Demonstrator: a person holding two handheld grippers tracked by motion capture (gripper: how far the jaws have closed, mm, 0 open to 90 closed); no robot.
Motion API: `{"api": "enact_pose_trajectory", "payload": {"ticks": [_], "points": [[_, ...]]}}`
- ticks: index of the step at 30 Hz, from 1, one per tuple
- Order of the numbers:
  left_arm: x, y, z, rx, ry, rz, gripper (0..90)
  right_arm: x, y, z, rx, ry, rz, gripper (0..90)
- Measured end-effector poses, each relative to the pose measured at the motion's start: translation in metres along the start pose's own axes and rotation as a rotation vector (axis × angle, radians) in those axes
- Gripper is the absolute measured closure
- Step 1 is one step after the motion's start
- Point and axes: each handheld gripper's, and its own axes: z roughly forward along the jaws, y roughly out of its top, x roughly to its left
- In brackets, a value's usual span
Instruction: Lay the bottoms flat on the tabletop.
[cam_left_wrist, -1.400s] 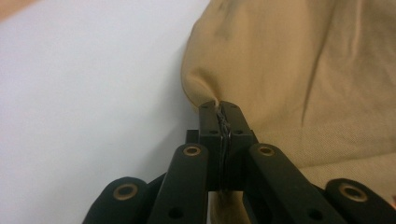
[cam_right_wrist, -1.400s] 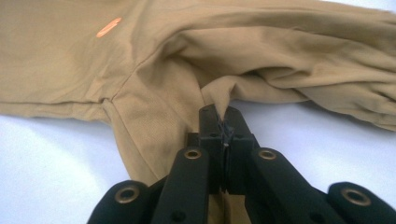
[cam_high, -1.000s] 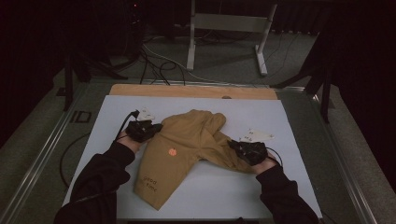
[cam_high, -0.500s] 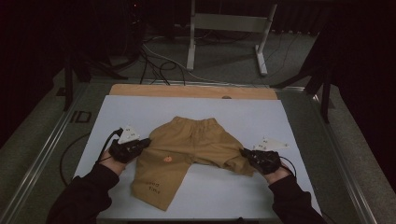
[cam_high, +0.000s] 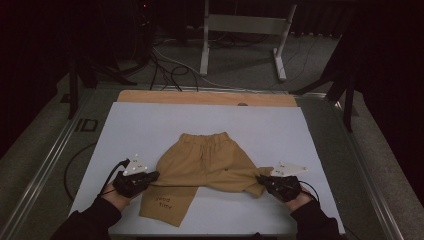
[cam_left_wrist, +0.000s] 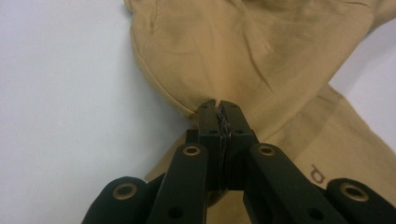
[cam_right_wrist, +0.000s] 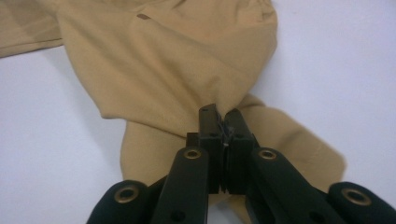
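Tan pants (cam_high: 205, 160) lie spread on the white table top (cam_high: 150, 125), waistband toward the far side, one leg with dark lettering running to the near edge. My left gripper (cam_high: 154, 175) is shut on the fabric at the pants' left edge; in the left gripper view its jaws (cam_left_wrist: 218, 105) pinch a fold of the pants (cam_left_wrist: 224, 51). My right gripper (cam_high: 260, 179) is shut on the end of the right leg, and in the right gripper view the jaws (cam_right_wrist: 220, 113) clamp the bunched cloth of the pants (cam_right_wrist: 163, 60). A person's dark sleeves reach in from the bottom.
A wooden strip (cam_high: 200, 97) borders the table's far edge, and metal rails run along both sides. Beyond it on the floor stand a metal frame (cam_high: 245, 30) and loose cables (cam_high: 165, 65). White surface surrounds the pants on all sides.
Both grippers have moved apart and toward the near edge, still shut on the cloth. The pants went from a bunched heap to lying spread flat with the waistband showing.
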Motion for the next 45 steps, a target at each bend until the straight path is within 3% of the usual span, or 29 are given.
{"api": "enact_pose_trajectory", "payload": {"ticks": [3,6,9,10,11,12,13,16,17,18,19,21,25,32,36,37,40,41,42,44,45], "points": [[0.004,-0.001,0.003,0.038,-0.013,-0.007,88.6,0.006,-0.001,-0.002,-0.004,0.019,-0.006,88.3],[0.005,0.000,0.003,0.040,-0.028,-0.007,86.1,0.007,-0.001,-0.003,-0.012,0.025,-0.002,87.4],[0.010,0.005,0.000,0.000,-0.060,-0.028,59.5,0.005,0.001,-0.006,-0.047,0.029,0.030,69.8],[0.010,0.005,0.000,0.000,-0.060,-0.028,54.0,0.005,0.001,-0.006,-0.047,0.029,0.030,69.8],[0.013,0.009,-0.002,-0.015,-0.073,-0.038,44.8,0.003,0.005,-0.008,-0.070,0.027,0.028,54.4],[0.013,0.009,-0.002,-0.015,-0.073,-0.038,40.1,0.003,0.005,-0.008,-0.070,0.027,0.028,54.4],[0.016,0.014,-0.003,-0.033,-0.074,-0.043,38.2,0.001,0.009,-0.009,-0.101,0.050,0.055,45.4],[0.019,0.020,-0.002,-0.047,-0.075,-0.049,31.3,-0.001,0.014,-0.010,-0.126,0.043,0.059,39.8],[0.021,0.026,-0.002,-0.055,-0.088,-0.049,29.6,-0.005,0.020,-0.009,-0.151,0.058,0.080,29.9],[0.021,0.026,-0.002,-0.055,-0.088,-0.049,27.2,-0.005,0.020,-0.009,-0.151,0.058,0.080,29.9],[0.023,0.033,0.000,-0.057,-0.088,-0.055,24.9,-0.009,0.025,-0.007,-0.164,0.090,0.076,21.4],[0.024,0.036,0.001,-0.058,-0.086,-0.055,21.6,-0.013,0.030,-0.003,-0.172,0.093,0.086,16.6],[0.028,0.046,0.008,-0.056,-0.097,-0.051,19.3,-0.019,0.040,0.007,-0.180,0.096,0.092,13.3],[0.032,0.056,0.020,-0.046,-0.080,-0.048,19.3,-0.030,0.057,0.025,-0.221,0.092,0.095,13.2],[0.037,0.061,0.029,-0.028,-0.068,-0.046,19.3,-0.035,0.068,0.035,-0.170,0.089,0.084,13.6],[0.041,0.063,0.034,-0.017,-0.055,-0.047,19.3,-0.038,0.074,0.041,-0.145,0.064,0.071,13.3],[0.046,0.064,0.040,-0.009,-0.043,-0.056,19.4,-0.040,0.078,0.048,-0.130,0.057,0.072,13.1],[0.050,0.065,0.047,0.001,-0.029,-0.070,19.3,-0.044,0.083,0.056,-0.094,0.067,0.085,14.4],[0.050,0.065,0.047,0.001,-0.029,-0.070,19.4,-0.044,0.083,0.056,-0.094,0.067,0.085,14.4],[0.054,0.064,0.054,0.019,-0.019,-0.077,19.6,-0.047,0.086,0.065,-0.078,0.049,0.098,16.5],[0.057,0.064,0.061,0.034,-0.014,-0.094,19.6,-0.048,0.089,0.073,-0.056,0.027,0.095,22.0]]}}
